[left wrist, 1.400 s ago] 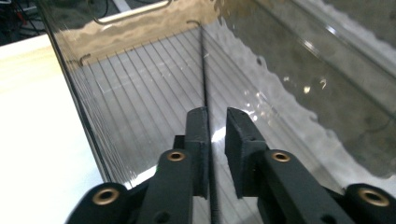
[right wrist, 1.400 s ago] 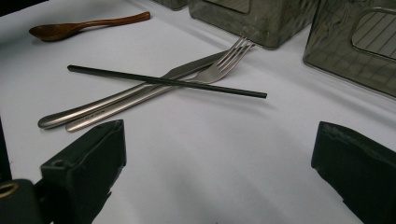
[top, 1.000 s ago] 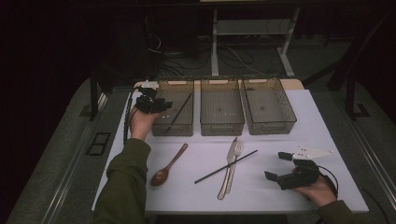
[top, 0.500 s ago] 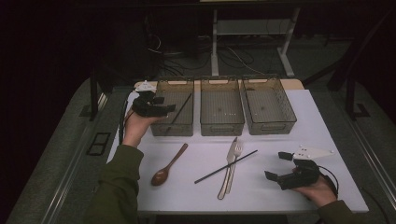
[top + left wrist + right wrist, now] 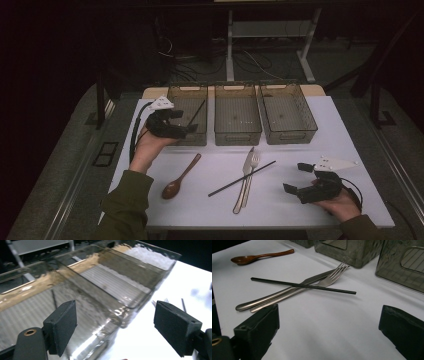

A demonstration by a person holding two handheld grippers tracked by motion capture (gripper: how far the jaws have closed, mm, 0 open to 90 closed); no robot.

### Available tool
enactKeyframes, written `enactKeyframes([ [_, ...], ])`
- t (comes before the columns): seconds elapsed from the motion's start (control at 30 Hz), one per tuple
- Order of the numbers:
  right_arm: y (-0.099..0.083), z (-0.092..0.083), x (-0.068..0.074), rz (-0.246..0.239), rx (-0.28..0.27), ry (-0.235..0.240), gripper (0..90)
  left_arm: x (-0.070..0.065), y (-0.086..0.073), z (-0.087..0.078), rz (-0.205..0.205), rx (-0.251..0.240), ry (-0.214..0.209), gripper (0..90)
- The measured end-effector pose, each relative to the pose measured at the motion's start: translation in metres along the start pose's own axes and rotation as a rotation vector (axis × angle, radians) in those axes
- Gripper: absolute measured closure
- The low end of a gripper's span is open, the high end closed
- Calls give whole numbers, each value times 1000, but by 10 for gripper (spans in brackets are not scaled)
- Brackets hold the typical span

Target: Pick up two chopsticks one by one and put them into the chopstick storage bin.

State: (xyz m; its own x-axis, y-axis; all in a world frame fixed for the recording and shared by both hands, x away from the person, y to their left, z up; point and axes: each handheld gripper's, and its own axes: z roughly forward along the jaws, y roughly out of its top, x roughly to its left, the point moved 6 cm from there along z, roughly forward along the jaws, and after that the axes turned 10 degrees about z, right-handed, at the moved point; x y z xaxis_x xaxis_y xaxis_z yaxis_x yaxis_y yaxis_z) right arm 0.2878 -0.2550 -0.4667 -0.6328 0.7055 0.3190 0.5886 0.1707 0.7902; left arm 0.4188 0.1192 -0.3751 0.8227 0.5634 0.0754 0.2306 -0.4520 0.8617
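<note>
My left gripper [image 5: 186,121] hovers at the front left corner of the left smoky bin [image 5: 176,97]. Its jaws have just been opening and stand open with nothing between them [image 5: 115,325]. A black chopstick [image 5: 197,111] leans inside that bin [image 5: 53,298]. On the white table lie a brown wooden spoon [image 5: 180,177], a second black chopstick [image 5: 241,178], and a steel knife [image 5: 244,181] and fork [image 5: 254,162] side by side. The chopstick [image 5: 303,285] lies across the fork [image 5: 332,276]. My right gripper [image 5: 296,178] rests open at the near right [image 5: 329,332], facing the cutlery.
Two more smoky bins, middle [image 5: 237,131] and right [image 5: 290,134], stand in a row at the back of the white tabletop [image 5: 350,145]. Cables and a metal frame [image 5: 230,35] lie on the dark floor beyond. The person's green sleeve [image 5: 125,200] enters at the bottom left.
The left gripper has drawn back from the left bin toward the person, and its jaws stand wider. The right hand and the cutlery have kept still.
</note>
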Motion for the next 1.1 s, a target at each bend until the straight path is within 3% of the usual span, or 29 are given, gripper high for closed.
enactKeyframes([
  [0.23, 0, -1, 0, 14, -6, 0, 27, -27, 2, 4, 35, -4, -25, 151],
  [0.33, 0, -1, 0, 8, -6, -4, 27, -37, 5, 5, 34, -39, -46, 139],
  [0.43, 0, -1, 0, 0, -5, -6, 27, -46, 3, 6, 63, -37, -59, 123],
  [0.53, 0, -2, 0, 3, -6, -5, 27, -54, 0, 9, 59, -43, -75, 107],
  [0.87, 0, -2, -1, 1, -7, -8, 27, -82, -12, 19, 80, -23, -135, 5],
  [1.1, 0, -3, -1, 4, -9, -8, 27, -103, -22, 25, 82, -10, -167, 0],
])
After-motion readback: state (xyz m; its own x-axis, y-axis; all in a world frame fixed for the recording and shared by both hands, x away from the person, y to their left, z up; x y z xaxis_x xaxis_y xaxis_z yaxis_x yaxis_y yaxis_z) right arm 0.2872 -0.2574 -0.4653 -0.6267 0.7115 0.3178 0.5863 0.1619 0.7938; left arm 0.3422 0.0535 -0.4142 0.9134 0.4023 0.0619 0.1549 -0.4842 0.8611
